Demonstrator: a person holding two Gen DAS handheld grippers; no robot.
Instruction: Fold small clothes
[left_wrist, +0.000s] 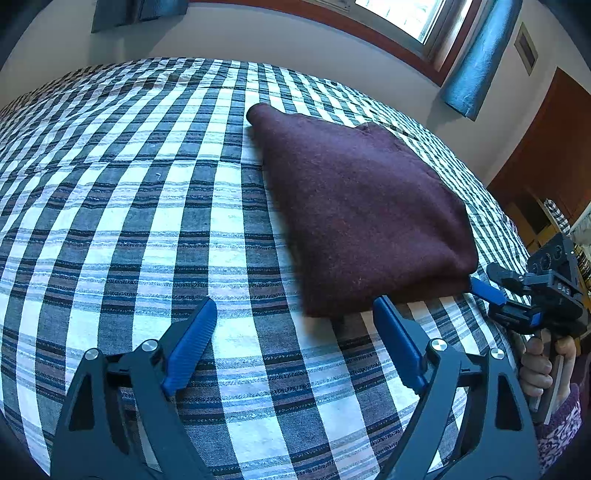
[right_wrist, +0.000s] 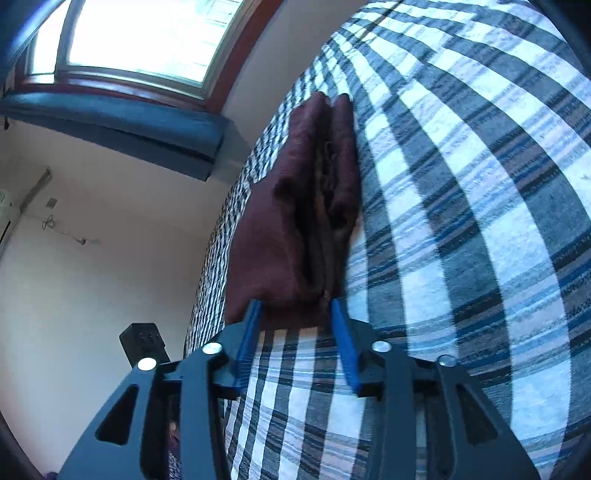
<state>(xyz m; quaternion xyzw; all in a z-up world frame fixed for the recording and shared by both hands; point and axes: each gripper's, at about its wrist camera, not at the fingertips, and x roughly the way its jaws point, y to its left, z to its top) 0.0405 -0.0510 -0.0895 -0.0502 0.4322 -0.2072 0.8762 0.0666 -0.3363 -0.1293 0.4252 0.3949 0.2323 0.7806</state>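
Observation:
A dark maroon knit garment (left_wrist: 362, 206), folded into a thick stack, lies on the checked bedspread (left_wrist: 147, 206). My left gripper (left_wrist: 295, 314) is open and empty, just in front of the garment's near edge, with its right finger (left_wrist: 399, 343) next to that edge. My right gripper (right_wrist: 295, 310) is closed on the near corner of the folded garment (right_wrist: 295, 221), its blue pads on either side of the layers. It also shows in the left wrist view (left_wrist: 487, 291) at the garment's right corner, held by a hand.
The bedspread (right_wrist: 461, 221) covers the whole bed. A window (left_wrist: 413, 14) and a blue curtain (left_wrist: 476, 59) are behind the bed. A wooden door (left_wrist: 554, 147) stands at the right. A white wall (right_wrist: 92, 277) lies beyond the bed edge.

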